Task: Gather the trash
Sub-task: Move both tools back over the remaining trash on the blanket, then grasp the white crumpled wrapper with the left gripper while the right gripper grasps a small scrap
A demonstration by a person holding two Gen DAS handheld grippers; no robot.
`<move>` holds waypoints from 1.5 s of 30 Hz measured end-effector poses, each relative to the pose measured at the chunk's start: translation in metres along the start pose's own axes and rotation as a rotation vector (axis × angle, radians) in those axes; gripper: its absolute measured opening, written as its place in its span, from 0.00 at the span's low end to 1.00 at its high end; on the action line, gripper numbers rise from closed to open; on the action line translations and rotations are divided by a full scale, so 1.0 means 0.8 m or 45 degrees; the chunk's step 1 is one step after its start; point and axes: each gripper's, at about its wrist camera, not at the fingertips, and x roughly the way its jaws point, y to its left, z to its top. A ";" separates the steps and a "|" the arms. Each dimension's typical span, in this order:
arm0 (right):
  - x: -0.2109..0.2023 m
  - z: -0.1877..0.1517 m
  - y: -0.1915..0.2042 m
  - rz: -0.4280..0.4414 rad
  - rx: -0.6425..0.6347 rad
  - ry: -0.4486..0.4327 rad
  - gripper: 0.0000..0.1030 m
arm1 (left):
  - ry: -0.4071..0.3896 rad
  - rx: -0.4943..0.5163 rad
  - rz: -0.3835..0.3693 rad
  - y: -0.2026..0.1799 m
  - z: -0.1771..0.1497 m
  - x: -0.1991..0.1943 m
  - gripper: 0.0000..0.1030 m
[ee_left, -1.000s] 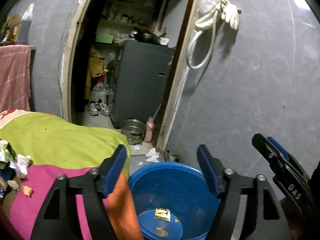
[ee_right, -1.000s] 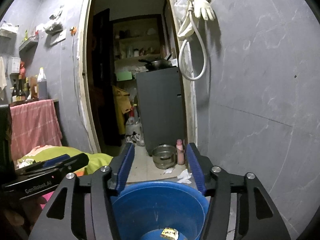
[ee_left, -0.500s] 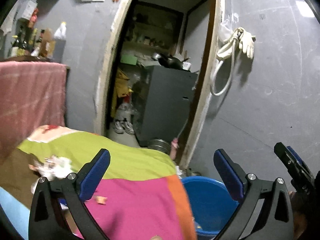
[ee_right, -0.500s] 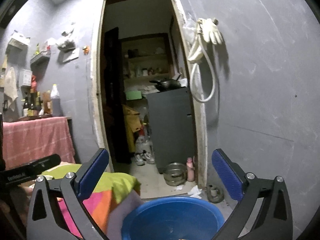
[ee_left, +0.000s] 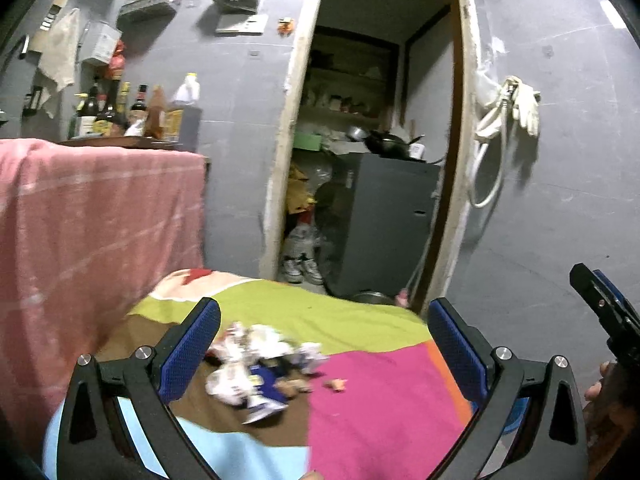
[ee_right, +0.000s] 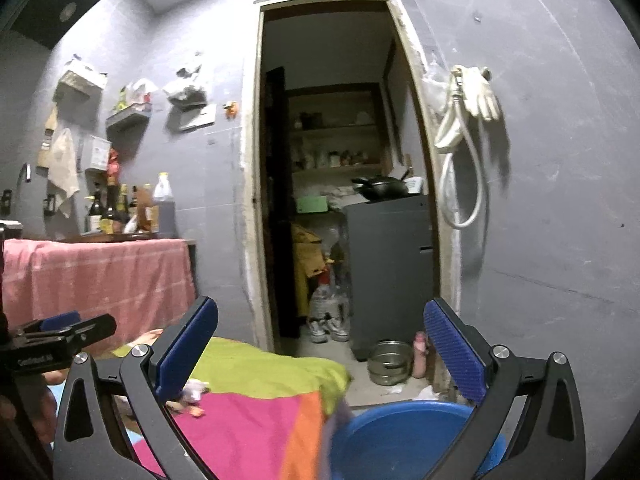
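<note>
Both grippers gape wide, empty; lower the left gripper squarely over the crumpled wrappers, then pinch.

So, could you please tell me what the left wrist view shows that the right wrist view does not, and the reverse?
Only the left wrist view shows the whole heap of crumpled white and blue trash on the colourful patchwork cloth.

Only the right wrist view shows the round blue plastic tub clearly, plus the steel pot on the floor.

Both show the open left gripper, the open right gripper, the doorway and the white glove hanging on the wall.
</note>
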 end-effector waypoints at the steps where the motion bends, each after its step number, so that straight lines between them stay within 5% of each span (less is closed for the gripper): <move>1: 0.001 -0.002 0.008 0.015 0.000 0.003 1.00 | 0.001 0.002 0.018 0.008 -0.001 -0.004 0.98; 15: 0.048 -0.046 0.098 0.170 -0.063 0.191 1.00 | 0.176 0.002 0.155 0.111 -0.047 -0.010 0.98; 24: 0.100 -0.089 0.121 0.232 -0.145 0.400 1.00 | 0.367 -0.025 0.081 0.130 -0.068 0.040 0.98; 28: 0.122 -0.106 0.125 0.260 -0.166 0.503 0.89 | 0.418 -0.045 0.048 0.129 -0.071 0.064 0.97; 40: 0.182 -0.154 0.147 0.367 -0.277 0.805 0.56 | 0.635 -0.167 -0.090 0.134 -0.079 0.127 0.55; 45: 0.204 -0.162 0.146 0.428 -0.230 0.917 0.51 | 0.669 -0.222 -0.136 0.135 -0.080 0.137 0.46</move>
